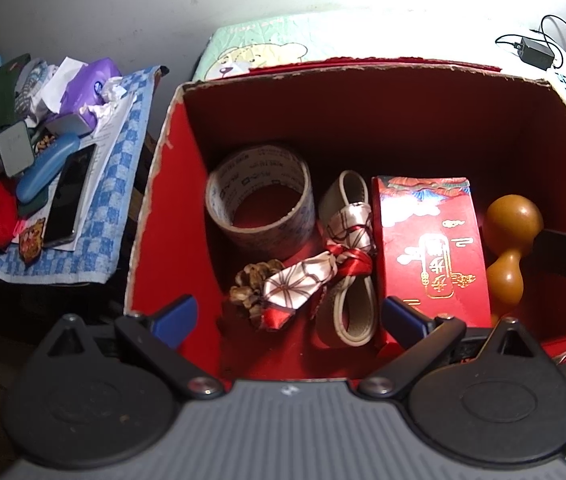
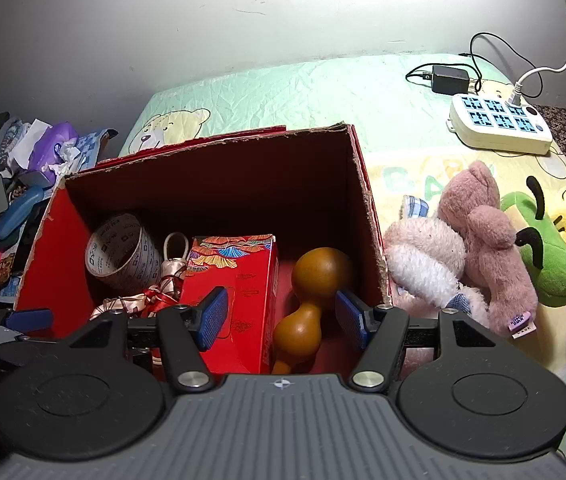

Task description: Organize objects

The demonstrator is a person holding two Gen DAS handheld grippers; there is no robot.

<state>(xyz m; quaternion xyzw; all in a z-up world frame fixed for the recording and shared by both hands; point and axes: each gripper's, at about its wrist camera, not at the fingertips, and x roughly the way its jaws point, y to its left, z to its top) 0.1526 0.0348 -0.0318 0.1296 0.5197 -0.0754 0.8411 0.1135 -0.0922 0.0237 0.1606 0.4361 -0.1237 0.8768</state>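
Red box point(image 1: 155, 216) holds tape roll point(image 1: 261, 200), gourd point(image 1: 511, 240); jaws apart.

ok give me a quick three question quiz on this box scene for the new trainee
1. True or false: both grippers are open and empty.
2. In the red box, what lies directly right of the red packet? A) tape roll B) gourd C) pine cone
3. Fill in: the plush toys lie ____ the box.

Key:
1. True: left gripper, right gripper.
2. B, the gourd; the tape roll is at the left.
3. Outside, to its right.
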